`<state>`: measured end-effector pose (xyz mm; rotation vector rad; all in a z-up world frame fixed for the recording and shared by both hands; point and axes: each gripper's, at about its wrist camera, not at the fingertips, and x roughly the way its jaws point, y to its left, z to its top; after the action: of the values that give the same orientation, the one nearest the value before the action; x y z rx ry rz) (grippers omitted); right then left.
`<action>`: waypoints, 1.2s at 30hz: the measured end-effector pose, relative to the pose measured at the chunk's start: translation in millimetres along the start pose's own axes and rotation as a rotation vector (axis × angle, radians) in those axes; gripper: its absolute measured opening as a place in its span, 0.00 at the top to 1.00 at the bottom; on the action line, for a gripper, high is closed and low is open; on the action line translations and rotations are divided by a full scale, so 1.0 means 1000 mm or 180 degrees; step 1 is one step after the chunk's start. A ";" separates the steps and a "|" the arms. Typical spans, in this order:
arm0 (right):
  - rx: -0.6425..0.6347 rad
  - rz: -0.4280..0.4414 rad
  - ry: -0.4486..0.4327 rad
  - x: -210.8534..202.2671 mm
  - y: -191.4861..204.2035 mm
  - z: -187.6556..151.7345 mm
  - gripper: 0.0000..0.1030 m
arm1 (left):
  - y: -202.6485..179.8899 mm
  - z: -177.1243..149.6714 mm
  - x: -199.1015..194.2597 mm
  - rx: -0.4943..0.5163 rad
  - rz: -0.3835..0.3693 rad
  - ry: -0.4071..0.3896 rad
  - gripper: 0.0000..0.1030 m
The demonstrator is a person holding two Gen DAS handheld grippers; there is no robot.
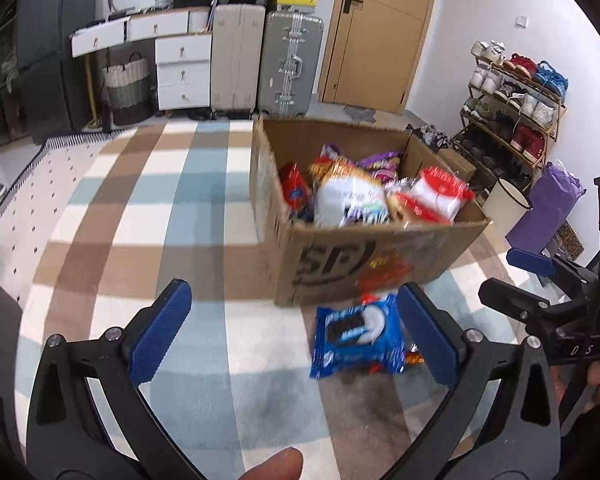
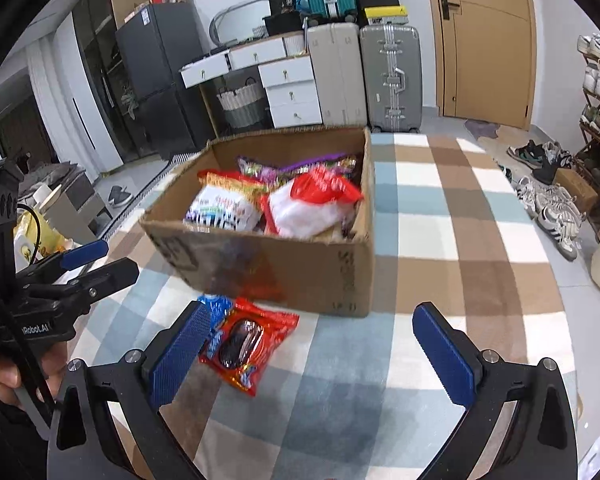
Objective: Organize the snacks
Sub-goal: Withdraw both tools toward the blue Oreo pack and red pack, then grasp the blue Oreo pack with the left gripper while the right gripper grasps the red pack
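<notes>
A cardboard box (image 1: pixel 340 256) (image 2: pixel 300 268) full of snack bags stands on the checked rug. A blue Oreo pack (image 1: pixel 356 336) lies on the rug in front of it, with a red snack pack (image 2: pixel 246 344) beside it; the blue pack (image 2: pixel 216 304) shows only partly in the right wrist view. My left gripper (image 1: pixel 296 328) is open and empty, its right finger next to the blue pack. My right gripper (image 2: pixel 316 356) is open and empty, its left finger beside the red pack. Each gripper also shows in the other view, the right one (image 1: pixel 532 280) and the left one (image 2: pixel 84 264).
Suitcases (image 1: pixel 288 64), a white drawer unit (image 1: pixel 180 68) and a door (image 1: pixel 380 28) line the far wall. A shoe rack (image 1: pixel 516 104), a white bin (image 1: pixel 508 204) and a purple bag (image 1: pixel 548 208) stand to the right. Loose shoes (image 2: pixel 548 200) lie by the rug.
</notes>
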<state>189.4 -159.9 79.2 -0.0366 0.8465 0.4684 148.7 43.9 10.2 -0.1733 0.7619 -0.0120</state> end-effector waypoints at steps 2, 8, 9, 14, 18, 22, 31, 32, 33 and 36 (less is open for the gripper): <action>-0.0010 -0.0004 0.0072 0.007 0.002 -0.003 0.00 | 0.003 -0.005 0.006 -0.0034 0.0003 0.0073 0.01; -0.0003 -0.0032 0.0278 0.028 0.002 -0.013 0.00 | 0.007 -0.016 0.026 -0.0140 0.0021 0.0210 0.01; -0.0007 -0.0033 0.0313 0.031 0.002 -0.015 0.00 | 0.007 -0.017 0.027 -0.0146 0.0021 0.0227 0.01; -0.0208 -0.0087 0.0509 0.052 0.013 -0.024 0.00 | 0.011 -0.022 0.035 -0.0162 0.0003 0.0304 0.01; -0.0218 0.0006 0.0586 0.064 0.020 -0.029 0.00 | 0.014 -0.026 0.040 -0.0147 0.0030 0.0365 0.01; -0.0287 0.0056 0.0637 0.073 0.030 -0.030 0.00 | 0.020 -0.027 0.043 -0.0201 0.0048 0.0383 0.01; -0.0354 0.0025 0.0628 0.089 0.048 -0.028 0.00 | 0.026 -0.026 0.046 -0.0214 0.0098 0.0386 0.01; -0.0349 0.0004 0.0616 0.090 0.048 -0.027 0.00 | 0.027 -0.026 0.047 -0.0211 0.0103 0.0390 0.01; -0.0339 -0.0024 0.0607 0.091 0.047 -0.027 0.00 | 0.026 -0.026 0.047 -0.0213 0.0106 0.0397 0.01; -0.0292 -0.0078 0.0608 0.092 0.041 -0.024 0.00 | 0.026 -0.028 0.050 -0.0214 0.0083 0.0420 0.01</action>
<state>207.8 -92.4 2.2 -0.1783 1.0104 0.4855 164.6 61.8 -47.8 -0.2282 0.8968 0.0271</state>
